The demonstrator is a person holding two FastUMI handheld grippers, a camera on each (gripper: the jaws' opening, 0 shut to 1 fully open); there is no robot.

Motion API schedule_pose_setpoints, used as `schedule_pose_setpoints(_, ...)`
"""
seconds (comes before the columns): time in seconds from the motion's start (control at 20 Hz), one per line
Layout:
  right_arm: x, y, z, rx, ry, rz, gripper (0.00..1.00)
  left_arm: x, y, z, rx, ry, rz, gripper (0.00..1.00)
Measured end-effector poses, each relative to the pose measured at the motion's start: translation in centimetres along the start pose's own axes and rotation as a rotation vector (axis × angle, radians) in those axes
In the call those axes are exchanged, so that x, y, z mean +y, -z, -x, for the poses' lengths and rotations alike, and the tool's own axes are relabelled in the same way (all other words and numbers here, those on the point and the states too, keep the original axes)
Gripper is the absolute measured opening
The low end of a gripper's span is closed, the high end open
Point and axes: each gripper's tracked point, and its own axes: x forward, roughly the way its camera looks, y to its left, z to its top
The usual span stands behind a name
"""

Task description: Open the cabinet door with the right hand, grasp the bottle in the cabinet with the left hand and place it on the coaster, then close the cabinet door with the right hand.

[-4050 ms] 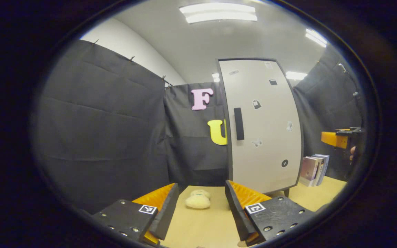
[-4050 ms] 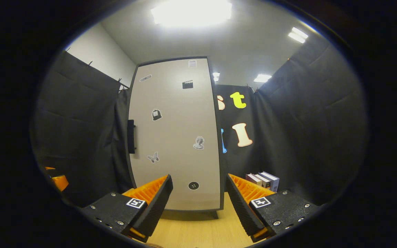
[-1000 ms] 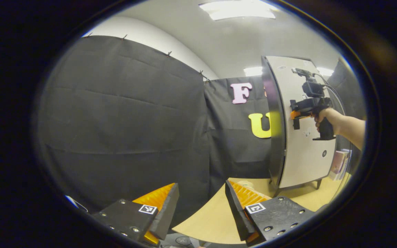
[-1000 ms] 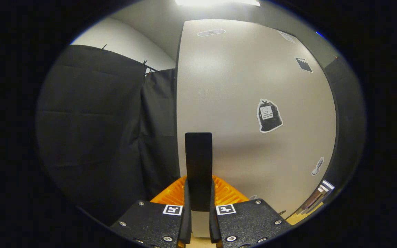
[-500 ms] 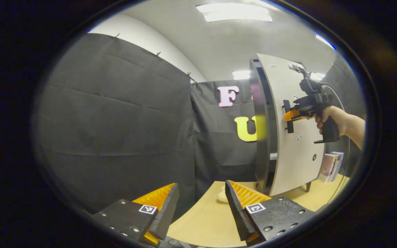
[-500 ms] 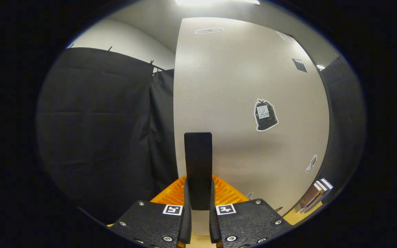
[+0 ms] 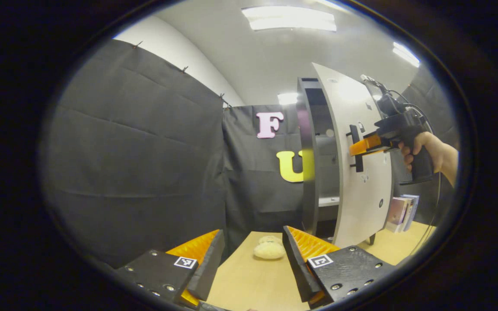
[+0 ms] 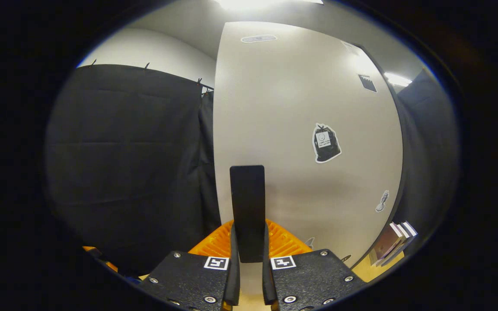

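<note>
The cabinet (image 7: pixel 308 160) stands on the wooden table with its pale door (image 7: pixel 363 181) swung partly outward, dark shelves showing in the gap. My right gripper (image 8: pixel 247 242) is shut on the black door handle (image 8: pixel 247 203), and in the left gripper view that right gripper (image 7: pixel 359 149) and the hand (image 7: pixel 426 151) holding it sit at the handle (image 7: pixel 355 147). My left gripper (image 7: pixel 251 255) is open and holds nothing, low over the table's near edge, left of the cabinet. The bottle is hidden from me.
A cream plush toy (image 7: pixel 268 250) lies on the table (image 7: pixel 253 285) in front of the cabinet's left side. Several books (image 7: pixel 400 211) stand behind the door on the right; the books (image 8: pixel 394 244) sit past the door's lower right edge. Black cloth walls enclose the booth.
The door has swung further open with my right gripper shut on its handle. The left gripper view has shifted so the cabinet's interior and the plush toy show more.
</note>
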Motion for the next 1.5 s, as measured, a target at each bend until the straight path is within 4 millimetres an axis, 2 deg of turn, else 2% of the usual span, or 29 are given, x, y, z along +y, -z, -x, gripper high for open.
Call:
schedule_pose_setpoints(0.05,0.0,0.0,0.3,0.001,-0.015,0.002,0.21,-0.4,-0.3,-0.3,0.0,0.003,-0.008,0.82)
schedule_pose_setpoints(0.1,-0.1,-0.1,0.7,0.0,-0.029,0.008,0.21,-0.5,-0.7,-0.3,0.0,0.004,-0.014,0.77)
schedule_pose_setpoints(0.15,-0.2,-0.1,1.2,-0.001,-0.042,0.007,0.19,-0.8,-1.3,-0.3,-0.001,0.006,-0.017,0.82)
schedule_pose_setpoints(0.25,-0.4,0.0,1.5,0.005,-0.064,0.006,0.19,-1.7,-2.2,-0.2,-0.006,0.015,-0.023,0.82)
schedule_pose_setpoints(0.3,-0.5,0.1,1.7,0.006,-0.07,0.01,0.19,-2.6,-2.3,-0.1,-0.006,0.017,-0.028,0.77)
schedule_pose_setpoints(0.45,-0.8,0.0,2.6,0.006,-0.085,0.013,0.18,-5.4,-2.5,0.5,-0.013,0.028,-0.037,0.77)
schedule_pose_setpoints(0.75,-1.9,0.1,4.8,0.008,-0.119,0.01,0.19,-9.0,-2.9,1.7,-0.016,0.044,-0.033,0.77)
schedule_pose_setpoints(1.3,-6.5,0.6,10.4,-0.008,-0.094,0.022,0.18,-17.6,-3.7,1.8,-0.023,0.141,-0.009,0.77)
schedule_pose_setpoints(1.5,-8.1,0.6,12.0,-0.011,-0.076,0.007,0.18,-19.5,-3.9,2.2,-0.023,0.172,-0.009,0.77)
